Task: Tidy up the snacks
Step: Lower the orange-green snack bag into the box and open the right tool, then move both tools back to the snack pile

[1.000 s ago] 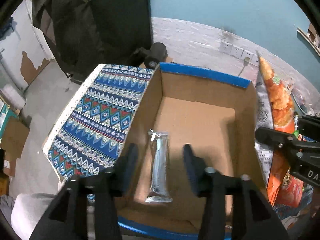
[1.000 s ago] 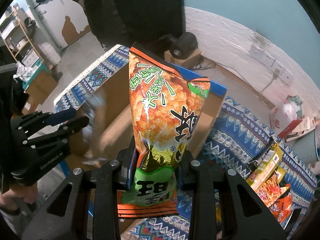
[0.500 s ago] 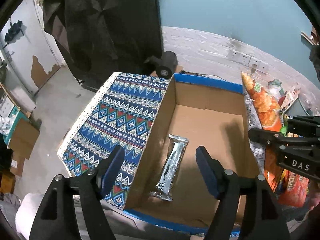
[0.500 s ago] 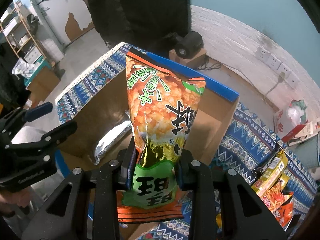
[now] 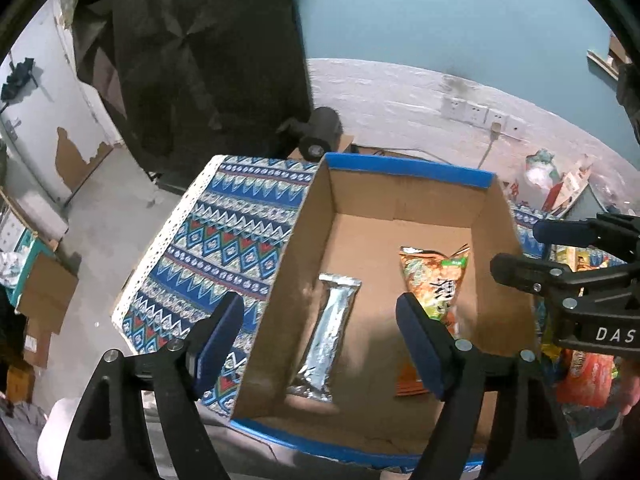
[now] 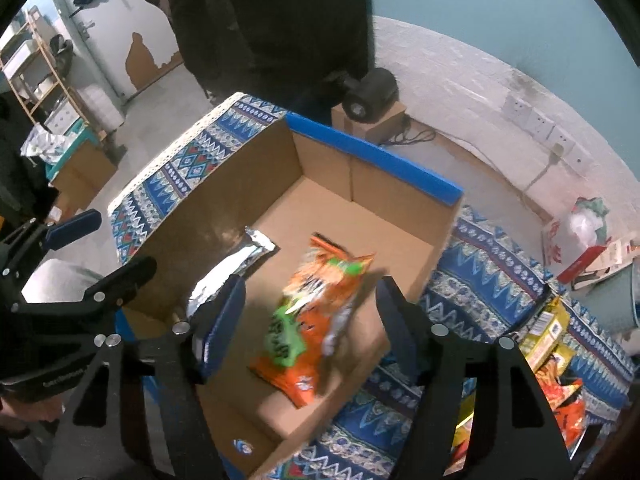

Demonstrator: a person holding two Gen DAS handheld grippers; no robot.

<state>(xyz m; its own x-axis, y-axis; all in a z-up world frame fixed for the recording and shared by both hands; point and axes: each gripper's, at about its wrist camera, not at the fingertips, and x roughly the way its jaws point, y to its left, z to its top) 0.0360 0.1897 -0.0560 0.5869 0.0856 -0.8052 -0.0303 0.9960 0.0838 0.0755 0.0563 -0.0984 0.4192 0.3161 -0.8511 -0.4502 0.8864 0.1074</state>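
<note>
1. A rough storage or workshop room: bare concrete floor [image 5: 108,236] and a white door with peeling paint [image 6: 148,36].
2. A wooden shelving rack [image 6: 36,72], stacked cardboard boxes [image 5: 44,296], and wall sockets [image 5: 474,114] on a whitewashed brick wall under teal paint.

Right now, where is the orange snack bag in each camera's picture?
Left wrist view: the orange snack bag lies right of centre, inside the cardboard box.
Right wrist view: it is blurred at centre, in the same box.
Shared landmark: the silver packet lies to its left in both views.
</note>
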